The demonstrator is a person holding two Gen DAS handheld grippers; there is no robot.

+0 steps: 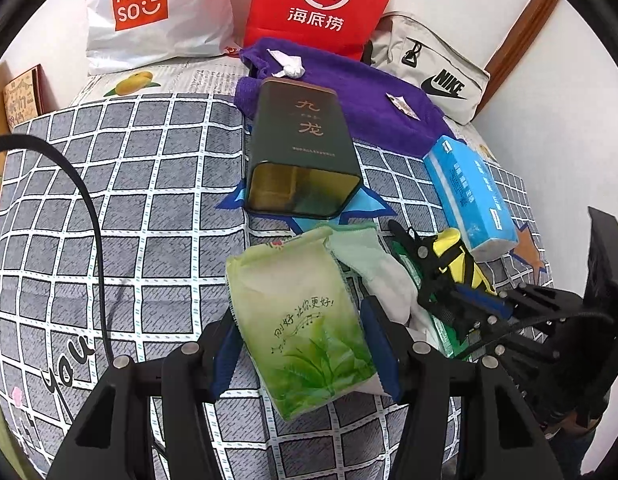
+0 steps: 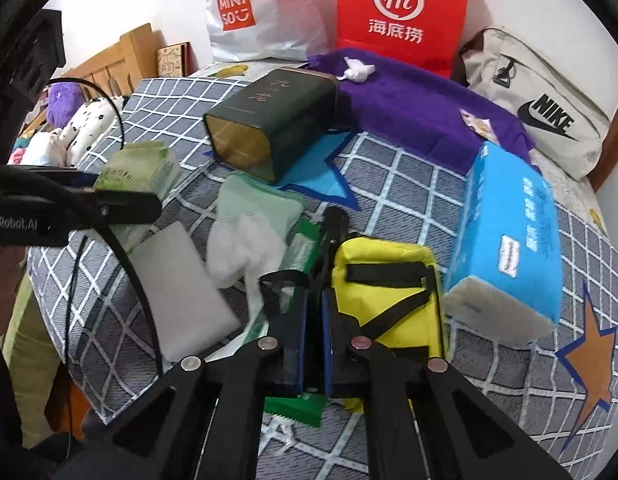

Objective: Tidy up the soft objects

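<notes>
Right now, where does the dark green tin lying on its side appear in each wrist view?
Left wrist: dark green tin upper centre, open end toward the camera.
Right wrist: upper left of centre, open end facing lower left.
Shared landmark: the purple towel lies just behind it.

You are working over a bed [image 1: 149, 184] spread with a grey checked cover printed with blue and orange stars. White walls [image 2: 617, 184] meet at the far corner, edged by a brown wooden trim [image 1: 521, 32]. A wooden headboard [image 2: 121, 60] stands at the left in the right wrist view. Light is even and diffuse, no hard shadows.
</notes>
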